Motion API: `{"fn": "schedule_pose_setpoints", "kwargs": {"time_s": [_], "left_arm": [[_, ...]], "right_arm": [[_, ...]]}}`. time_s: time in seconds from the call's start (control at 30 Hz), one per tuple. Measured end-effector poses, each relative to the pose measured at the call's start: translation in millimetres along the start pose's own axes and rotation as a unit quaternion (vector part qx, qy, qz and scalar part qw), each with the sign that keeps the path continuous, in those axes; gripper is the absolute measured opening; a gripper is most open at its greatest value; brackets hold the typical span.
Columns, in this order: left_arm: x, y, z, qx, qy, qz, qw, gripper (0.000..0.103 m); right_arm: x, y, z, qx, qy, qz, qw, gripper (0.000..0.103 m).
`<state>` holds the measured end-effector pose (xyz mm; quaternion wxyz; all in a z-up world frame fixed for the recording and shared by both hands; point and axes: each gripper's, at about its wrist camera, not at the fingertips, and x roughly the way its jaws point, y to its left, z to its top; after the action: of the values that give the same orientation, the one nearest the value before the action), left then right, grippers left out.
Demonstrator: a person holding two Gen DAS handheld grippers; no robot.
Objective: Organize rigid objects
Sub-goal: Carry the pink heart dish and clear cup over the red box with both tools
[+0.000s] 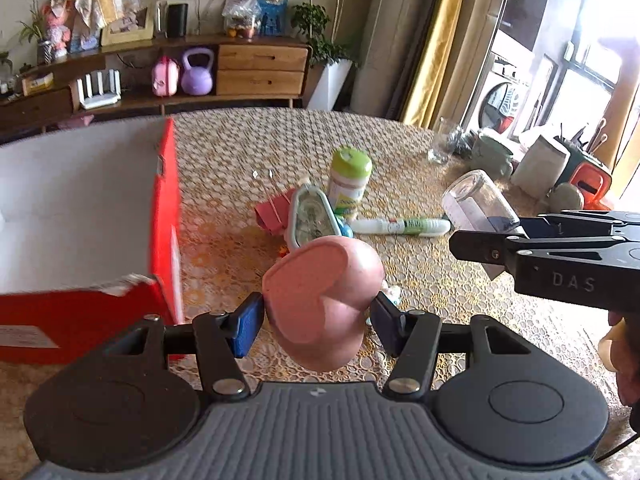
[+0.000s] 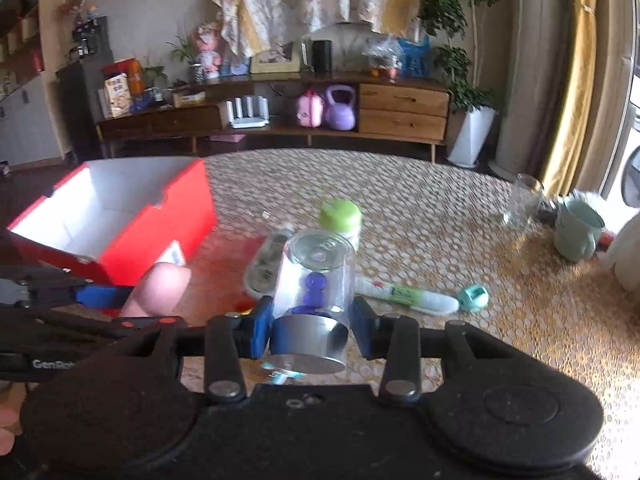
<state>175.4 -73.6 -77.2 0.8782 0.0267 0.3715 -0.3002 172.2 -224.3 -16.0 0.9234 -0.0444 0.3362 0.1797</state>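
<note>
Nearest the left wrist camera, the left gripper (image 1: 316, 312) clamps a pink heart-shaped object (image 1: 322, 300) between its blue pads, holding it above the lace tablecloth (image 1: 400, 152). The right gripper (image 2: 310, 322) grips a clear jar with a silver lid (image 2: 314, 292), its pads pressing the jar just above the lid; something blue shows inside the glass. Just left of the heart stands an open red box (image 1: 166, 216) with a white inside. Farther out on the cloth lie an oval white case (image 1: 308, 216), a white and green tube (image 1: 400, 226) and, upright behind them, a green-capped bottle (image 1: 348, 184). Beyond, near the table's far right edge, stand an empty glass (image 2: 522, 200) and a pale green mug (image 2: 578, 230).
</note>
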Motion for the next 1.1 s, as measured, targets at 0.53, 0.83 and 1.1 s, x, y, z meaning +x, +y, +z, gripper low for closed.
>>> {"fn": "schedule_pose_setpoints", "kwargs": {"time_s": [0.53, 0.83, 1.1], "left_arm": [[-71, 72, 34, -0.014, -0.022, 0.039, 0.9989, 0.058], [-77, 127, 53, -0.012, -0.017, 0.087, 0.9960, 0.058], [-56, 175, 68, 0.005, 0.011, 0.133, 0.9910, 0.058]], "right_arm": [[-7, 76, 51, -0.066, -0.023, 0.055, 0.996, 0.041], [24, 137, 78, -0.106, -0.020, 0.091, 0.990, 0.041], [78, 192, 88, -0.157, 0.009, 0.090, 0.983, 0.041]]}}
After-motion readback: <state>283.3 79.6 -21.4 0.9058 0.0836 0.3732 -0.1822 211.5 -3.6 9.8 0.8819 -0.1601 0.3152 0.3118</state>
